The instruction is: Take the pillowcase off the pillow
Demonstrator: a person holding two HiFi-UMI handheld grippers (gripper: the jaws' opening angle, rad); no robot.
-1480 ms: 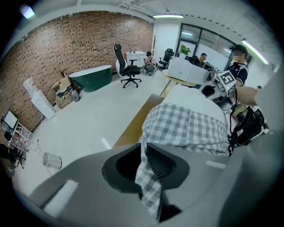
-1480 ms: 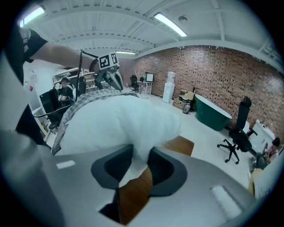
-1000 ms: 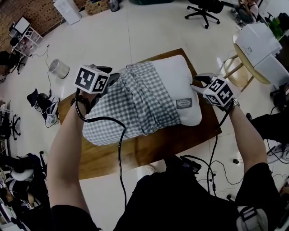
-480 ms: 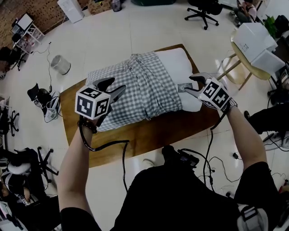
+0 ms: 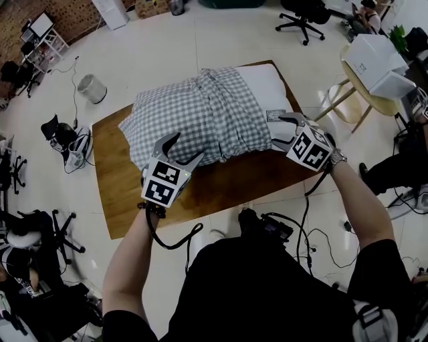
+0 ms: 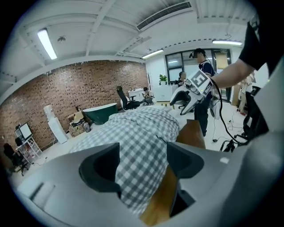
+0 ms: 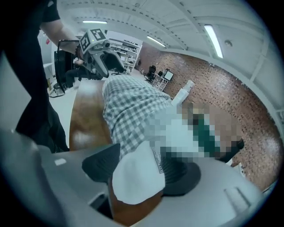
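A white pillow (image 5: 267, 85) lies on the wooden table (image 5: 120, 200), most of it inside a grey-checked pillowcase (image 5: 200, 117). Only its right end is bare. My left gripper (image 5: 182, 148) hovers at the pillowcase's near left corner, jaws opening. In the left gripper view the checked cloth (image 6: 133, 142) runs between the pads of the left gripper (image 6: 142, 164) without being pinched. My right gripper (image 5: 281, 131) is at the pillow's near right corner, jaws also opening. The white corner (image 7: 135, 179) sits loosely between the jaws of the right gripper (image 7: 142, 169).
A round bin (image 5: 91, 87) stands on the floor beyond the table's left end. A white box (image 5: 378, 63) rests on a small round table at the right, with an office chair (image 5: 304, 10) behind. Cables and chairs crowd the floor at the left.
Both grippers' jaws have spread wider. My left gripper has pulled back from the pillow's far left side to its near edge. The pillowcase now covers more of the table's left.
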